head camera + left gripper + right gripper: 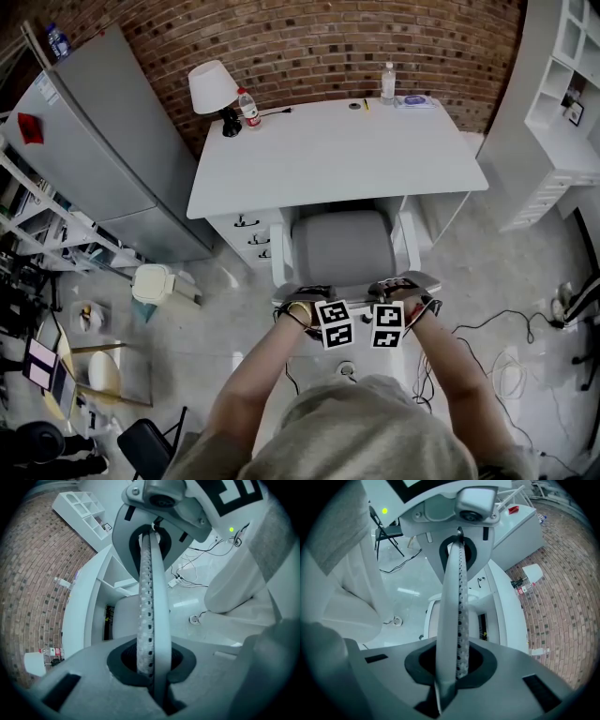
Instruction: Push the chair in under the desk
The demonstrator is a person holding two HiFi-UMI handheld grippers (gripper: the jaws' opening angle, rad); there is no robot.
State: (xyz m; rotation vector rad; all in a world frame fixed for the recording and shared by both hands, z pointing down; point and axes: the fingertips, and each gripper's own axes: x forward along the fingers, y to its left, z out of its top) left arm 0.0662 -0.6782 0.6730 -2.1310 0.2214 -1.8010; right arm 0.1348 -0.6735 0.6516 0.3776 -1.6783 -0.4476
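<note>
The fingers (146, 634) of the left gripper (150, 616) are pressed flat together, perforated pad against smooth face, with nothing between them. The fingers (461, 639) of the right gripper (457, 620) are closed the same way and just as empty (a shove with shut tools, then, not a grasp). Each gripper view looks along its own closed pair straight at the other gripper's body and marker cube, so the two point at one another, nose to nose. Whether the tips touch I cannot tell. Their shared long axis runs crosswise, parallel to the desk's front edge.

In the head view both sit at the top of the backrest of the grey-upholstered chair with white arms and frame (342, 246), the left gripper on its left half and the right on its right half, neither nearer than the other. Whether they actually press on the backrest is unclear.

The chair lies directly ahead of them, away from the person. Its seat front is at or just under the edge of the white rectangular desk (328, 159), beside the white drawer unit (246, 234), and most of the seat stands out clear. By my judgement the push should go straight forward toward the red-brick wall (328, 47), square to the grippers' line, with even pressure so the chair does not yaw into the drawers.
</note>
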